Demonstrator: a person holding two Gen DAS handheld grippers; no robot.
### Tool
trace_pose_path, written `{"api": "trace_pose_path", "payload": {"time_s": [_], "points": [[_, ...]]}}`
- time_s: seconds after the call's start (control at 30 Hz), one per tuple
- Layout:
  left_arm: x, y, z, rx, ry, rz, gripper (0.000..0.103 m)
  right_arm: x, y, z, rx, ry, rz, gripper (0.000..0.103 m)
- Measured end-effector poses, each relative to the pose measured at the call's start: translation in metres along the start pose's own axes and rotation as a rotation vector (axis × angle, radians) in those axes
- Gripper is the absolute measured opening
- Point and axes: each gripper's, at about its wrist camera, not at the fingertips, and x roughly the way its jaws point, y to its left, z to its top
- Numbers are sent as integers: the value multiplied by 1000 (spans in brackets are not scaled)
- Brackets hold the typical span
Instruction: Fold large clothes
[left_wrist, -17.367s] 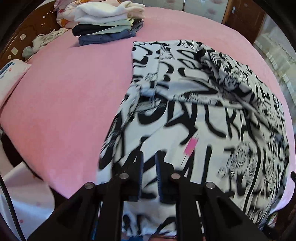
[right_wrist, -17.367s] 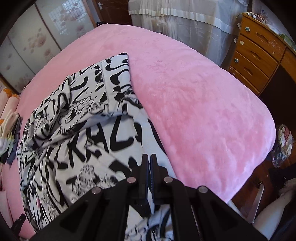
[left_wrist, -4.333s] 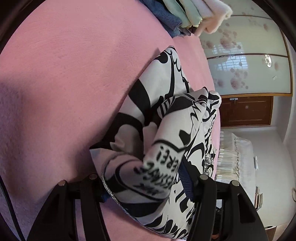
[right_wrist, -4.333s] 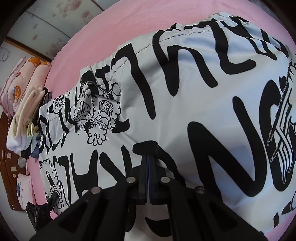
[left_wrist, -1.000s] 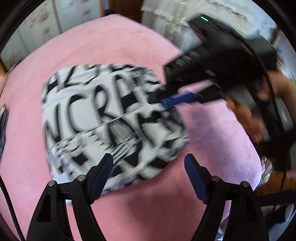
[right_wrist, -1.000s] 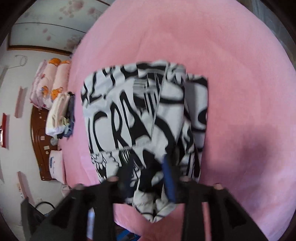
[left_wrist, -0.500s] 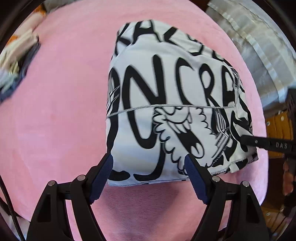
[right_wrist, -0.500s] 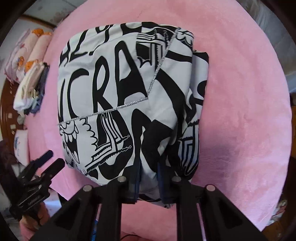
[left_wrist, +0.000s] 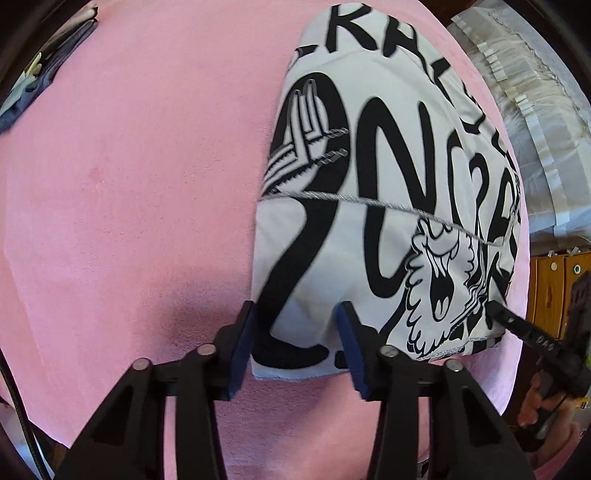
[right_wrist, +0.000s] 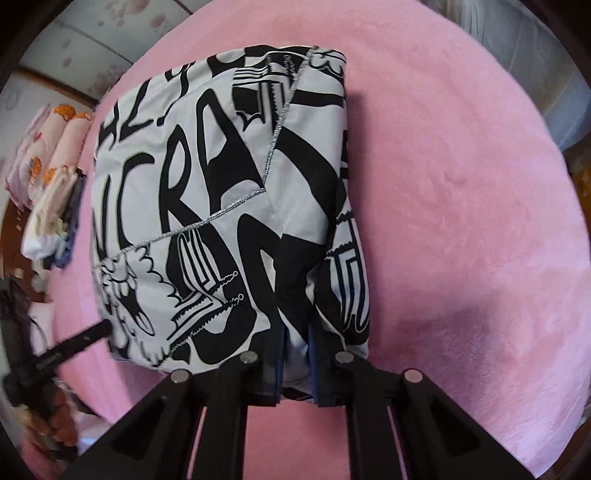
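Note:
A white garment with bold black lettering (left_wrist: 373, 206) lies folded into a thick rectangle on the pink bed (left_wrist: 129, 184). My left gripper (left_wrist: 297, 334) is open, its blue-padded jaws straddling the garment's near left corner without pinching it. In the right wrist view the same garment (right_wrist: 207, 192) fills the middle. My right gripper (right_wrist: 296, 360) is closed on the thick folded edge of the garment at its near right corner. The right gripper's finger also shows at the garment's far corner in the left wrist view (left_wrist: 517, 328).
A stack of folded clothes (right_wrist: 51, 218) lies at the far side of the bed, next to pink patterned bedding (right_wrist: 40, 147). White curtains (left_wrist: 535, 96) and a wooden drawer unit (left_wrist: 554, 280) stand beyond the bed's right edge.
My left gripper has moved closer to the garment's near corner and its jaws have narrowed around it. My right gripper keeps its hold on the folded edge.

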Motion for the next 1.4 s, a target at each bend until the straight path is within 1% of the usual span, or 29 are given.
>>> {"api": "trace_pose_path", "payload": {"time_s": [0.07, 0.1, 0.17, 0.2, 0.3, 0.37, 0.43, 0.5, 0.57, 0.63, 0.7, 0.77, 0.8, 0.83, 0.87, 0.9, 0.93, 0.97, 1.0, 1.03, 1.1, 1.17, 1.23, 1.3, 1.4], "points": [[7, 0, 2, 14, 22, 18, 39, 11, 7, -5, -4, -10, -46, 9], [12, -1, 3, 29, 37, 41, 39, 17, 7, -6, 16, -12, -58, 9], [20, -5, 7, 56, 40, 77, 39, 25, 5, -7, 55, -21, -62, 9], [22, -6, 8, 63, 37, 88, 38, 27, 5, -7, 53, -35, -75, 8], [26, -8, 9, 76, 12, 136, 38, 27, 30, -12, -77, -93, -192, 10], [21, -7, 8, 67, -19, 136, 36, 20, 38, -17, -77, -127, -204, 11], [13, -6, 3, 78, -47, 130, 32, 8, 41, -22, -56, -160, -180, 11], [2, -6, -3, 89, -67, 129, 20, -11, 44, -28, -57, -196, -171, 13], [-10, -10, -12, 102, -87, 125, 14, -27, 50, -35, -64, -226, -210, 16], [-19, -16, -15, 119, -105, 116, 14, -45, 57, -41, -93, -259, -220, 16], [-31, -22, -20, 145, -120, 89, 13, -57, 68, -47, -139, -283, -197, 16], [-40, -30, -25, 174, -108, 50, 11, -63, 76, -52, -184, -296, -160, 16], [-44, -36, -26, 189, -98, 33, 11, -66, 78, -56, -211, -300, -120, 16], [-45, -43, -28, 206, -90, 20, 9, -70, 77, -50, -225, -302, -95, 16], [-45, -49, -28, 224, -85, 4, 8, -66, 82, -53, -241, -299, -63, 16], [-43, -52, -25, 237, -80, -6, 6, -59, 88, -56, -251, -286, -51, 16], [-42, -57, -22, 252, -68, -12, 6, -54, 91, -52, -256, -275, -47, 16], [-36, -62, -22, 260, -57, -12, 5, -48, 97, -57, -259, -261, -34, 14], [-34, -64, -20, 260, -59, -15, 5, -41, 101, -58, -253, -254, -13, 8], [-30, -67, -19, 258, -62, -23, 5, -36, 102, -60, -244, -251, 3, 6], [-26, -62, -15, 243, -65, -36, 5, -23, 107, -59, -219, -242, 49, 1], [-17, -61, -4, 226, -68, -58, 5, -9, 112, -53, -204, -233, 92, 0], [-10, -63, 9, 213, -83, -64, 5, 4, 118, -45, -190, -226, 122, 0], [-8, -61, 22, 205, -99, -59, 5, 11, 123, -36, -193, -225, 139, 0], [-3, -62, 46, 184, -128, -75, 5, 21, 130, -16, -202, -243, 160, 0]]}}
